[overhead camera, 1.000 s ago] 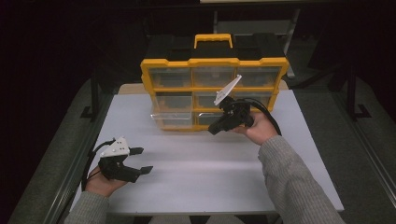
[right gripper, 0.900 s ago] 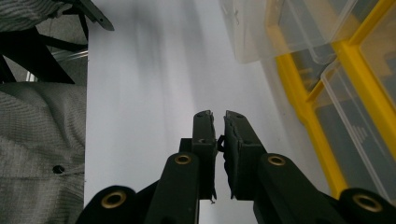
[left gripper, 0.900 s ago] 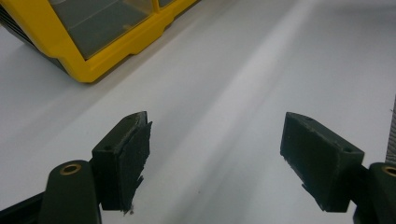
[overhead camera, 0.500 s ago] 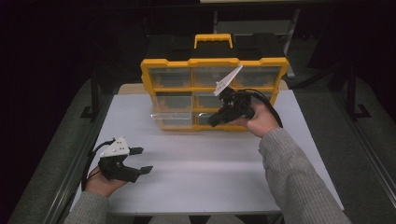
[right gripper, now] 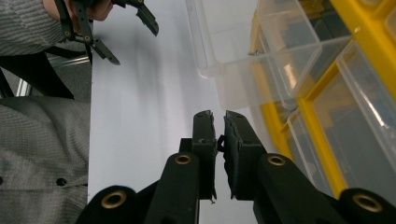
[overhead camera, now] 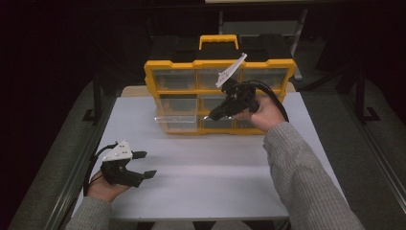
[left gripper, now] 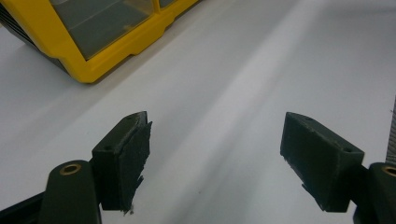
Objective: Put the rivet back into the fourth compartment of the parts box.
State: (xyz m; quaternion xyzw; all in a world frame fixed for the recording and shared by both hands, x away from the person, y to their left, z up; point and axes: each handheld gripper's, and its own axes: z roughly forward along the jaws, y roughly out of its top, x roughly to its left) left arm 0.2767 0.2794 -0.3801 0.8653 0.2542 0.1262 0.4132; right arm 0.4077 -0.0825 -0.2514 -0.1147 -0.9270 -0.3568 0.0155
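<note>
The right gripper (overhead camera: 216,115), jaws pinched nearly together on nothing, has lifted a little up the front of the yellow drawer organizer (overhead camera: 220,67) since a second ago, and now hovers in front of the middle row of clear drawers. The bottom-left drawer (overhead camera: 177,122) sticks out toward the person, partly open on the white table (overhead camera: 201,187), so I'd guess that drawer is done with and another one is next. The left gripper (overhead camera: 143,164) rests near the table's front left corner, jaws spread wide and empty, well apart from the organizer.
</note>
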